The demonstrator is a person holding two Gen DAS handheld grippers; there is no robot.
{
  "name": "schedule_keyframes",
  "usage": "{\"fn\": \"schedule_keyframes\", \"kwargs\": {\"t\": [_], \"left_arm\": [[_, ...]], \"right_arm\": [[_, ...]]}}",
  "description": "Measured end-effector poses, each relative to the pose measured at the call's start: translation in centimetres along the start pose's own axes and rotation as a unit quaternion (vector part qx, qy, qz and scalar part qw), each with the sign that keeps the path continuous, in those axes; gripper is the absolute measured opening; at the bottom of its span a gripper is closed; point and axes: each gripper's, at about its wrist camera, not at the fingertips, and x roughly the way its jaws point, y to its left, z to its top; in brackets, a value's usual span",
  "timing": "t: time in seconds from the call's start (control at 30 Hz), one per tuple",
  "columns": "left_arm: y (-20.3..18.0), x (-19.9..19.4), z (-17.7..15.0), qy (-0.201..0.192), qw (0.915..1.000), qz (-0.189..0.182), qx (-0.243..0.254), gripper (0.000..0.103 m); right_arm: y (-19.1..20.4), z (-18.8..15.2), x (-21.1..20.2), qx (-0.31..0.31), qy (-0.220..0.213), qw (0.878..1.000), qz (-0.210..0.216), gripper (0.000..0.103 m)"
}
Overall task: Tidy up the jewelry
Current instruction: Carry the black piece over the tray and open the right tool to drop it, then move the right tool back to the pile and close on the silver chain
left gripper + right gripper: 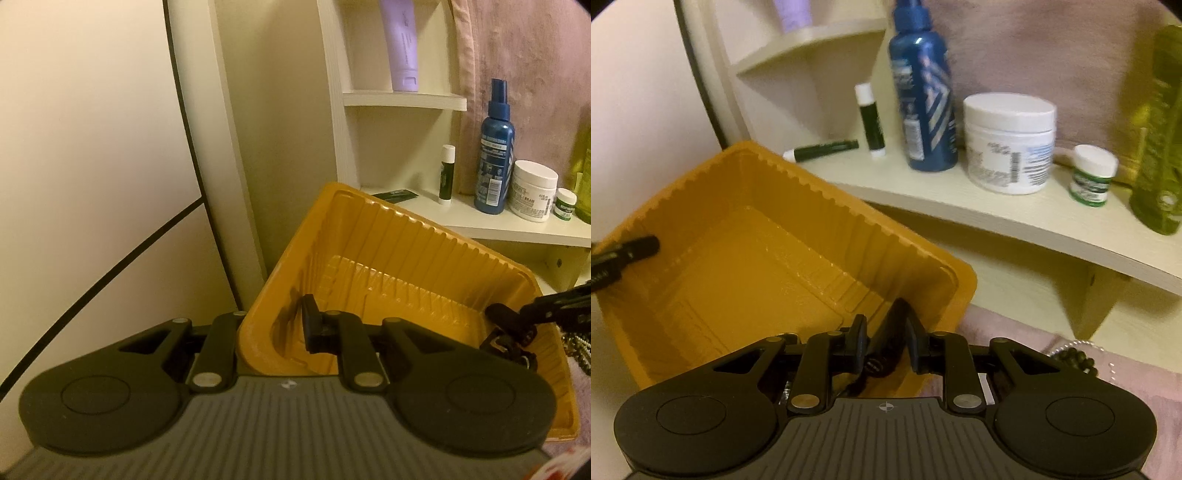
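Note:
A yellow ribbed plastic tray (388,236) sits tilted below a shelf, and its floor (746,280) is bare. My left gripper (273,325) is shut on the tray's near wall, with one finger (310,325) inside and the other hidden outside. That gripper's finger also shows at the tray's left rim (628,251). My right gripper (886,336) is over the tray's right corner, shut on a black strap-like jewelry piece (894,317). The same piece (508,345) dangles into the tray from the right gripper (517,317).
Beaded necklaces (1075,356) lie on pink cloth right of the tray. The shelf (997,218) carries a blue spray bottle (923,92), a white jar (1008,144), a small green jar (1091,177), two lip balm sticks (871,118) and a yellow-green bottle (1160,140). A purple tube (402,44) stands higher up.

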Motion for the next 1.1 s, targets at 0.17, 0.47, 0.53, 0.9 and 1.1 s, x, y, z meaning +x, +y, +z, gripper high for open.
{"fn": "schedule_keyframes", "kwargs": {"t": [0.17, 0.47, 0.53, 0.9, 1.1], "left_arm": [[-0.2, 0.0, 0.2, 0.004, 1.0000, 0.005, 0.004, 0.016], [-0.5, 0.1, 0.3, 0.011, 0.9998, 0.013, 0.010, 0.017], [-0.4, 0.0, 0.3, 0.010, 0.9998, 0.014, 0.011, 0.017], [-0.4, -0.1, 0.2, 0.009, 0.9998, 0.013, 0.014, 0.018], [-0.4, -0.1, 0.2, 0.009, 0.9998, 0.013, 0.013, 0.018]], "right_arm": [[-1.4, -0.9, -3.8, 0.042, -0.037, 0.998, 0.001, 0.039], [-5.5, -4.5, -8.9, 0.122, -0.050, 0.991, -0.031, 0.042], [-6.3, -5.4, -9.7, 0.137, -0.051, 0.989, -0.036, 0.042], [-9.8, -9.3, -14.1, 0.164, -0.060, 0.979, -0.108, 0.044], [-10.1, -9.9, -15.1, 0.119, -0.041, 0.983, -0.132, 0.045]]}}
